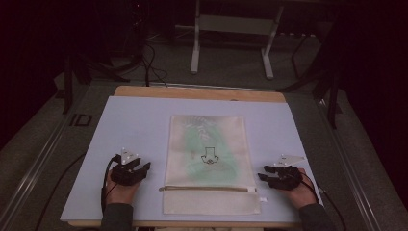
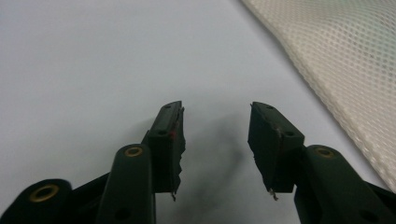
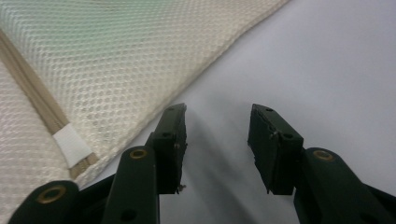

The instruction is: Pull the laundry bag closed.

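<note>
Left gripper (image 1: 136, 169) rests on the pale table (image 1: 125, 125), just left of the mesh bag (image 1: 208, 159); jaws spread, nothing between them. The bag lies flat at the middle of the table, its zipper (image 1: 207, 188) running across near the front edge, greenish contents showing through. Right gripper (image 1: 267, 178) sits just right of the bag, near the zipper's end; jaws spread, holding nothing.

table (image 1: 144, 91) | white mat (image 1: 130, 125) | on mat: mesh bag (image 1: 208, 144)
</note>
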Demonstrator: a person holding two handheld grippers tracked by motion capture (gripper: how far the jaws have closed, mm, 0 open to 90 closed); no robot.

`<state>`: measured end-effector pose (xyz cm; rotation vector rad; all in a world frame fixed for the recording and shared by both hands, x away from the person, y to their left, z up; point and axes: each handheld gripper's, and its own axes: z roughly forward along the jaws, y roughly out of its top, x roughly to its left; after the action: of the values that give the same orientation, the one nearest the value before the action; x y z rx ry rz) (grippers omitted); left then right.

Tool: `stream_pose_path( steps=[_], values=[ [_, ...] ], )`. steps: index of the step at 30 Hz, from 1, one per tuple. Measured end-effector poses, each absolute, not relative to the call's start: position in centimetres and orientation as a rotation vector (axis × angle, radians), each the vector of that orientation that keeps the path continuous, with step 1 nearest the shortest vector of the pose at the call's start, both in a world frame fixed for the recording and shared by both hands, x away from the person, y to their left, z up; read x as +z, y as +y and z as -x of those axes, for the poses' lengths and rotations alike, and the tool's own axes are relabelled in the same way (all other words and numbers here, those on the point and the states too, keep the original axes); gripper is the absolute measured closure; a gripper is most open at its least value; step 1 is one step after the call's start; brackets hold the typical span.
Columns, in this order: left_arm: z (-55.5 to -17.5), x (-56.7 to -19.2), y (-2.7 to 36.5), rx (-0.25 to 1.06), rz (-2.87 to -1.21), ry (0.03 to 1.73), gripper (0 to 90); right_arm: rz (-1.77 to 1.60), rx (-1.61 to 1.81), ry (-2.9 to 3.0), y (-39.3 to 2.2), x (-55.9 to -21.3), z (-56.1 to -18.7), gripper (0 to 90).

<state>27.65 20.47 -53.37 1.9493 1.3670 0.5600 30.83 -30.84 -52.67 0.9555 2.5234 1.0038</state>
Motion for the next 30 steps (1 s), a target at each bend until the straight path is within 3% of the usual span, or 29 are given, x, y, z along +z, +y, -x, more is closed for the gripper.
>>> stream_pose_path(
  steps=[30],
  values=[
    [-27.4,-53.1,19.7,0.505,-1.982,1.248,57.5,-0.702,0.915,2.743,-26.1,-50.1,-30.4,54.9]
  ],
)
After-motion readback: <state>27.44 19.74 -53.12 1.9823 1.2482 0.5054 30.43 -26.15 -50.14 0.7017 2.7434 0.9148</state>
